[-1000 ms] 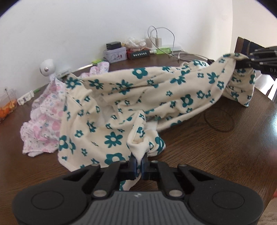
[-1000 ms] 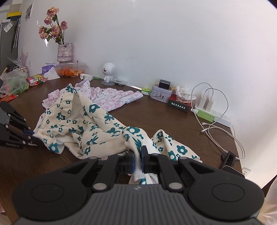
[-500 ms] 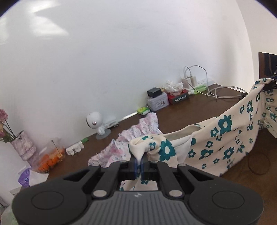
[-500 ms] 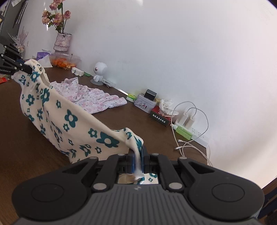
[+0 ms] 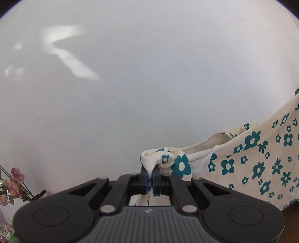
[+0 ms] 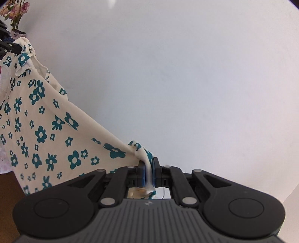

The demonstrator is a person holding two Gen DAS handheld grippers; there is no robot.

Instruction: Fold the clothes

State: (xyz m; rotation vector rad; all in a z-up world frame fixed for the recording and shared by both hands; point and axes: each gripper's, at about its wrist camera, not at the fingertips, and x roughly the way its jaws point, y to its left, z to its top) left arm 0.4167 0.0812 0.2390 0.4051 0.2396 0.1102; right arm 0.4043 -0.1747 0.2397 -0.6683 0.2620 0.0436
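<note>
Two sets of fingers, my left gripper (image 5: 149, 177) and right gripper (image 6: 148, 174), each pinch a corner of the floral garment (image 6: 43, 130), which hangs stretched between them above the desk (image 6: 9, 187).

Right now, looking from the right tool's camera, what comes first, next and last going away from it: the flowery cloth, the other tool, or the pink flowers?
1. Flowery cloth: pinched in the right tool, stretching up-left.
2. Left tool: far left edge, gripping the cloth's other corner.
3. Pink flowers: top-left corner, behind that tool.
</note>
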